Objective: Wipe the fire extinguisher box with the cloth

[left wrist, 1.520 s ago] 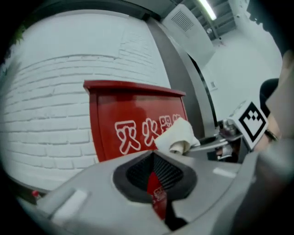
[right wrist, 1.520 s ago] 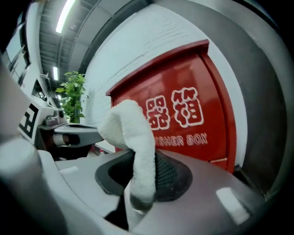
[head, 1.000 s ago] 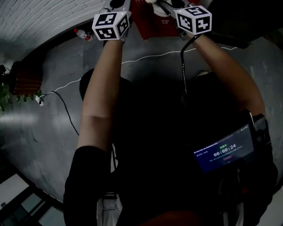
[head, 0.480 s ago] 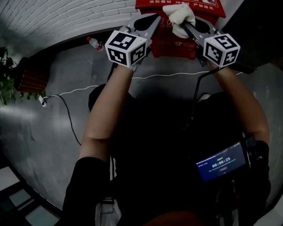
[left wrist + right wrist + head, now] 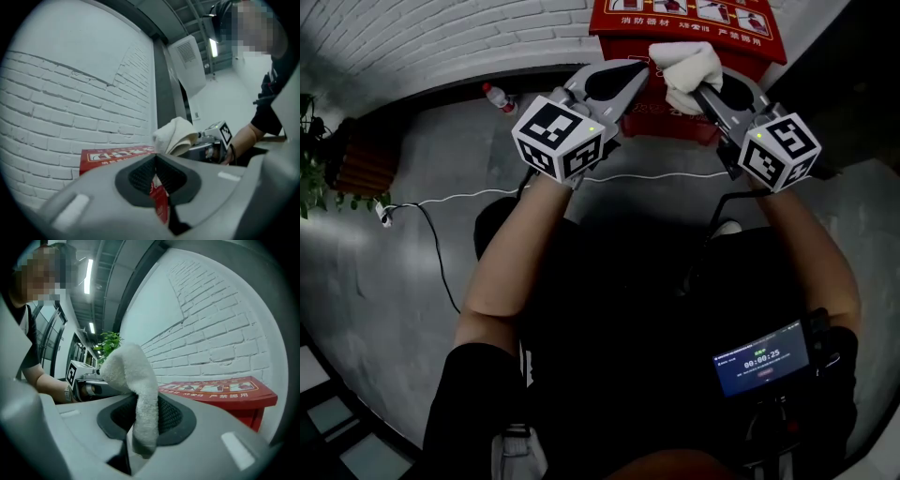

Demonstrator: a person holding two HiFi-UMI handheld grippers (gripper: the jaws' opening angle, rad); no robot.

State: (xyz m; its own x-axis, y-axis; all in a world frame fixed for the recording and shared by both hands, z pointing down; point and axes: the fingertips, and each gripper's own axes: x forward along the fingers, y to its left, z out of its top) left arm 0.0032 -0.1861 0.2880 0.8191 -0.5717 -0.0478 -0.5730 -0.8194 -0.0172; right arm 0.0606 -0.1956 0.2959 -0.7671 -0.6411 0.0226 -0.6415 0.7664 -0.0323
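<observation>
The red fire extinguisher box (image 5: 694, 33) stands against the white brick wall at the top of the head view. My right gripper (image 5: 701, 89) is shut on a white cloth (image 5: 682, 67), which bunches above its jaws just in front of the box's top. In the right gripper view the cloth (image 5: 136, 385) hangs clamped between the jaws, with the box (image 5: 220, 390) beyond to the right. My left gripper (image 5: 637, 75) is shut and holds nothing, close beside the cloth. The left gripper view shows the box (image 5: 115, 153) past the shut jaws and the cloth (image 5: 176, 135) to the right.
A plastic bottle (image 5: 499, 96) lies on the grey floor by the wall. A white cable (image 5: 441, 197) runs across the floor. A potted plant (image 5: 309, 159) stands at the far left. A timer screen (image 5: 761, 358) sits at the person's right hip.
The box has come further into the head view, and both grippers now sit lower in it and closer together. The cloth stays clamped in the right gripper.
</observation>
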